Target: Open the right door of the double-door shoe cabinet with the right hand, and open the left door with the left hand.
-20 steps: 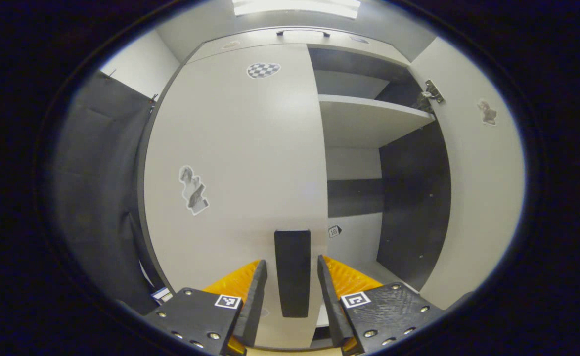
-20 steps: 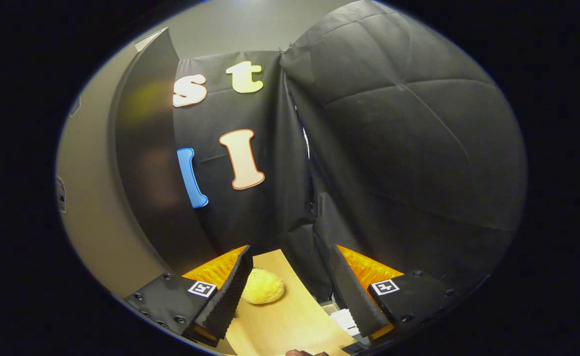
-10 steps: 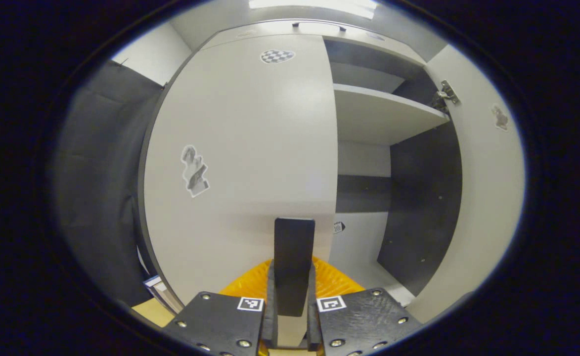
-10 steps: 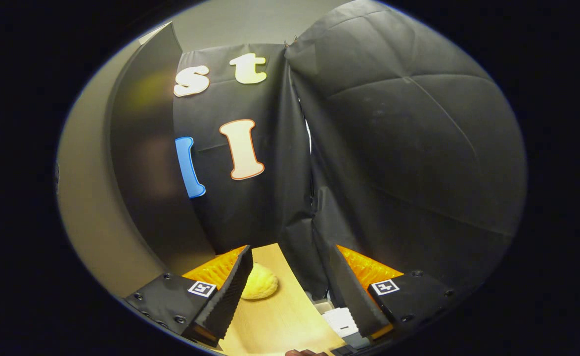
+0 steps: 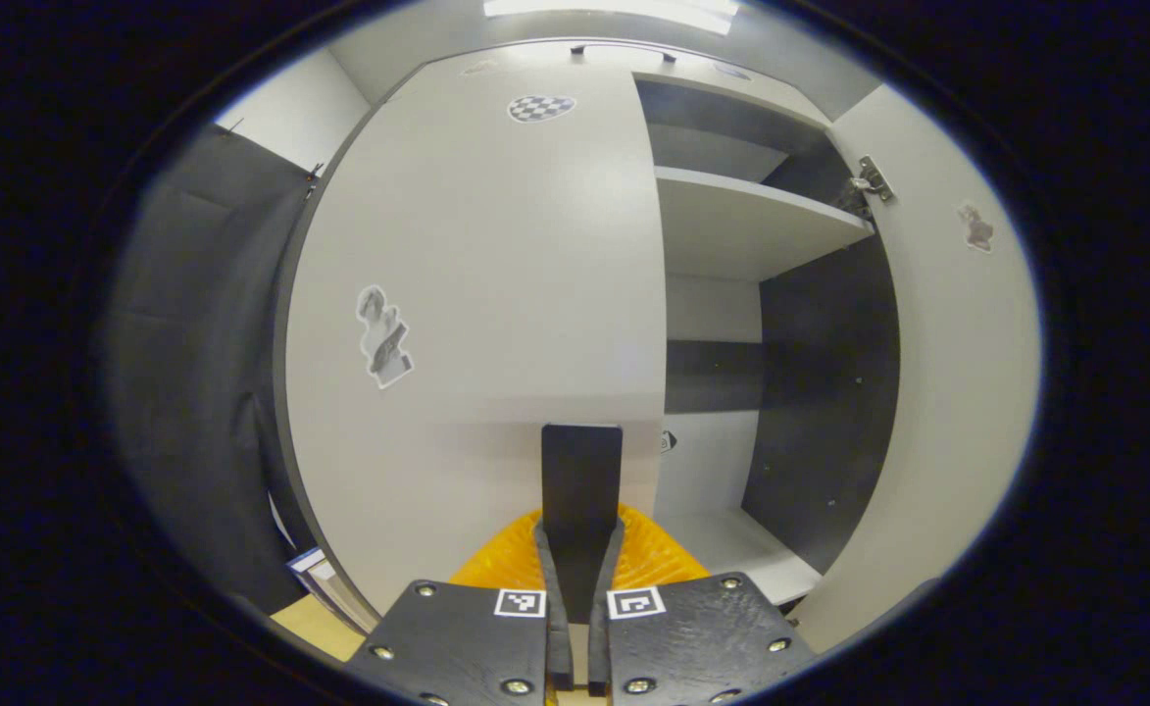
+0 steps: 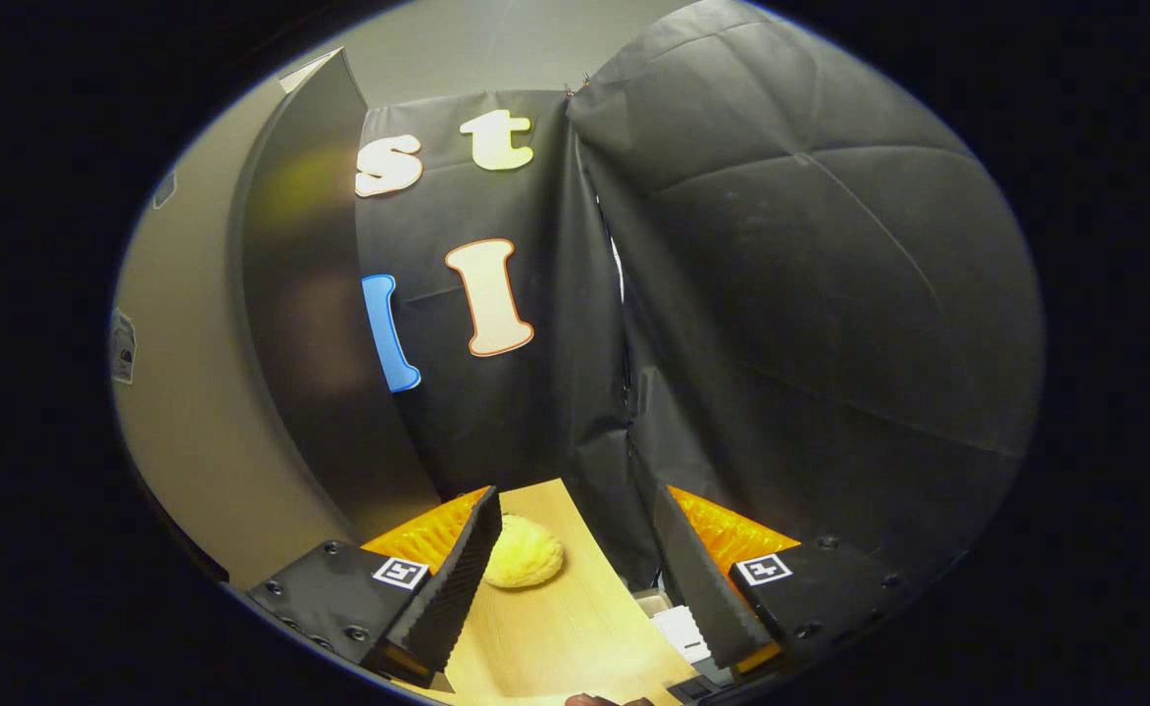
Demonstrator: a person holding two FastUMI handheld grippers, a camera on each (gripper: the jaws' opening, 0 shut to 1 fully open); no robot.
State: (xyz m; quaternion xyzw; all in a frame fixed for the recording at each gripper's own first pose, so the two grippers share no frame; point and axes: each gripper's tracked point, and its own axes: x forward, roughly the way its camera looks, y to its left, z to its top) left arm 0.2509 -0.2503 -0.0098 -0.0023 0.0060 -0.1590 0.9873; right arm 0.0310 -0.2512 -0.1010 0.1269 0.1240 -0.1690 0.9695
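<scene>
The cabinet [image 5: 731, 226] stood with its right door [image 5: 957, 392] swung wide, baring a shelf [image 5: 746, 221] and dark inner walls, while the left door [image 5: 476, 294] was shut or nearly so. That door's dark handle [image 5: 580, 480] ran upright near its inner edge, and the left gripper [image 5: 577, 579] had its jaws clamped on the handle's lower part. The right gripper [image 6: 575, 559] hung with jaws apart over a wooden surface [image 6: 565, 637], near a yellow lump [image 6: 524, 566].

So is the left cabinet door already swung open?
No, the left door lies flush and closed, with the left gripper clamped on its handle.
</scene>
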